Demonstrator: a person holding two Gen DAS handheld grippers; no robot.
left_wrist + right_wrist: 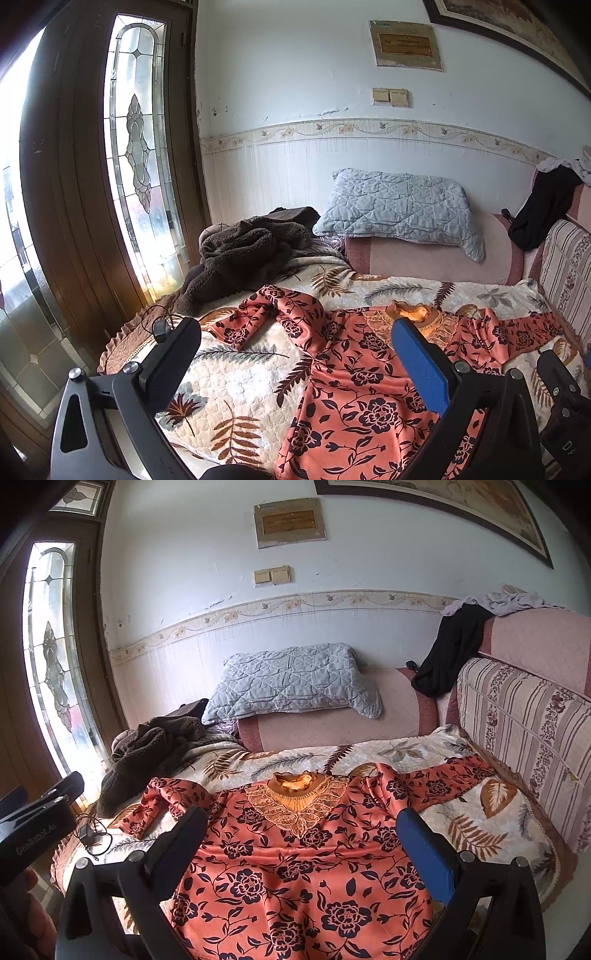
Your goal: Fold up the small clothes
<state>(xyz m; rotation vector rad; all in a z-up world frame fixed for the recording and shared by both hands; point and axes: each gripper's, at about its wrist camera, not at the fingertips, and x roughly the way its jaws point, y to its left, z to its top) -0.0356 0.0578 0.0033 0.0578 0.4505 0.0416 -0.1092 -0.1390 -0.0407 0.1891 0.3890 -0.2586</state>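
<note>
An orange blouse with dark flowers (354, 376) (303, 864) lies spread face up on a leaf-patterned blanket (236, 384) (480, 827). Its lace collar (295, 805) points toward the wall. One sleeve (258, 317) bends out to the left, the other sleeve (443, 779) runs right toward the sofa back. My left gripper (295, 354) hovers open above the blouse's left side, nothing between its fingers. My right gripper (303, 838) hovers open over the chest, just below the collar, also holding nothing. The left gripper's body (37, 823) shows at the right wrist view's left edge.
A brown fleece garment (243, 254) (147, 753) is heaped at the blanket's far left. A grey quilted pillow (399, 210) (295, 683) leans on the pink armrest. Black clothing (450, 653) hangs over the striped sofa back (524, 738). A glass-panelled door (136, 147) stands left.
</note>
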